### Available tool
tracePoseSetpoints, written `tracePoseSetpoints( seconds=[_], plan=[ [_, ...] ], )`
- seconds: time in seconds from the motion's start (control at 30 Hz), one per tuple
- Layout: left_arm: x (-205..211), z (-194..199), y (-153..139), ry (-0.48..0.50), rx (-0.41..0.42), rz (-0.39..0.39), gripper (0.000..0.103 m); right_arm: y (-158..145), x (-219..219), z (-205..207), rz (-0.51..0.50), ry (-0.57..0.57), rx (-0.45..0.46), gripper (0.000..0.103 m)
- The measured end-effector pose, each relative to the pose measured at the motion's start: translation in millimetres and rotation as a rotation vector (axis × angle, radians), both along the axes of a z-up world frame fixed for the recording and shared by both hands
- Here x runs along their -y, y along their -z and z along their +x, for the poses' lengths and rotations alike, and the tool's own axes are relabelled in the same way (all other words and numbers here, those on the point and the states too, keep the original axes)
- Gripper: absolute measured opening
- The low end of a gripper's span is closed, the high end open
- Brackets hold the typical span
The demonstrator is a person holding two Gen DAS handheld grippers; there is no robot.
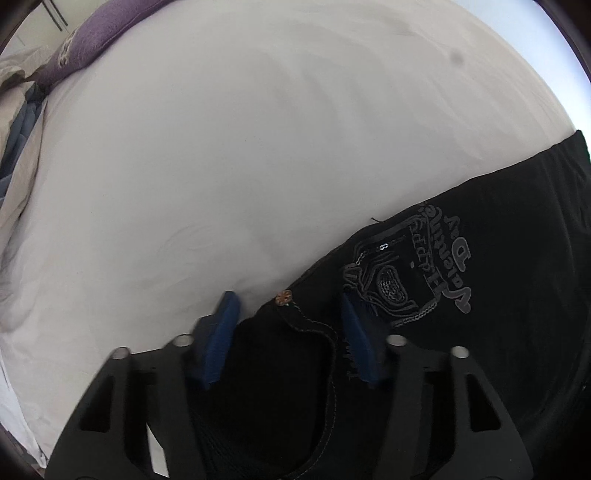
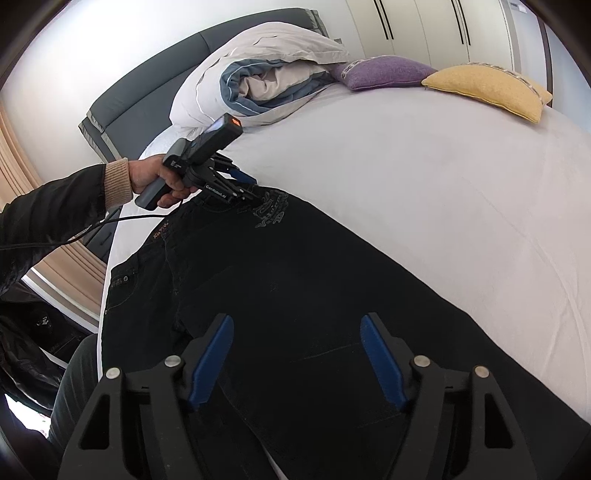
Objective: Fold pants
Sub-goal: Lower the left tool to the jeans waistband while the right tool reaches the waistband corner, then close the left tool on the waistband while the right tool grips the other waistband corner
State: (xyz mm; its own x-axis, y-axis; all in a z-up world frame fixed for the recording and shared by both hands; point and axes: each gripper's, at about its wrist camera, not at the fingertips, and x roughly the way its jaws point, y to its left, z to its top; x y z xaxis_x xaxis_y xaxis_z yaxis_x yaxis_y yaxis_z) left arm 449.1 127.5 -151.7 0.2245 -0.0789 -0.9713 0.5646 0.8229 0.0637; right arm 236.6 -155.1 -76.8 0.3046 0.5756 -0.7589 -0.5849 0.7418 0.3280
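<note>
Black pants (image 2: 295,280) lie flat on a white bed sheet (image 2: 443,184), waistband toward the lower left, grey embroidered crest (image 1: 406,258) on the back pocket. My left gripper (image 1: 290,306) is open, its blue pads straddling the pocket corner with a copper rivet (image 1: 284,297) at the pants' far edge. It also shows in the right wrist view (image 2: 251,188), held by a hand. My right gripper (image 2: 297,325) is open and empty, hovering low over the leg fabric.
A rumpled white and blue duvet (image 2: 266,74) lies at the head of the bed. A purple cushion (image 2: 384,72) and a yellow cushion (image 2: 487,88) lie beside it. A grey headboard (image 2: 155,74) and white wardrobe doors (image 2: 424,26) stand behind.
</note>
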Motion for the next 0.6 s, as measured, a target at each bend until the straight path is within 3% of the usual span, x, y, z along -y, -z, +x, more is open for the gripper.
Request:
tracePoseSetpoints(
  seconds=[0.03, 0.13, 0.23, 0.37, 0.47, 0.6],
  plan=[
    [-0.5, 0.8, -0.9, -0.004, -0.004, -0.010, 0.024, 0.3, -0.9, 2.2, -0.004, 0.001, 0.002, 0.074],
    [4.4, -11.8, -6.9, 0.003, 0.064, 0.010, 0.011, 1.7, -5.8, 10.4, -0.036, -0.007, 0.009, 0.072],
    [2.4, -37.8, -17.4, 0.005, 0.148, 0.013, 0.008, 0.8, -13.8, 21.4, -0.048, -0.029, 0.015, 0.072],
    [-7.7, -69.5, -39.7, -0.005, 0.242, -0.042, 0.008, 3.0, -28.0, 42.2, -0.071, -0.045, 0.027, 0.070],
    [-32.1, -71.7, -65.4, 0.008, 0.287, -0.059, 0.008, 7.7, -44.1, 59.8, -0.115, -0.065, 0.037, 0.066],
    [-38.7, -108.2, -88.5, 0.021, 0.355, -0.083, 0.007, 14.3, -64.2, 78.0, -0.150, -0.088, 0.045, 0.065]
  ],
)
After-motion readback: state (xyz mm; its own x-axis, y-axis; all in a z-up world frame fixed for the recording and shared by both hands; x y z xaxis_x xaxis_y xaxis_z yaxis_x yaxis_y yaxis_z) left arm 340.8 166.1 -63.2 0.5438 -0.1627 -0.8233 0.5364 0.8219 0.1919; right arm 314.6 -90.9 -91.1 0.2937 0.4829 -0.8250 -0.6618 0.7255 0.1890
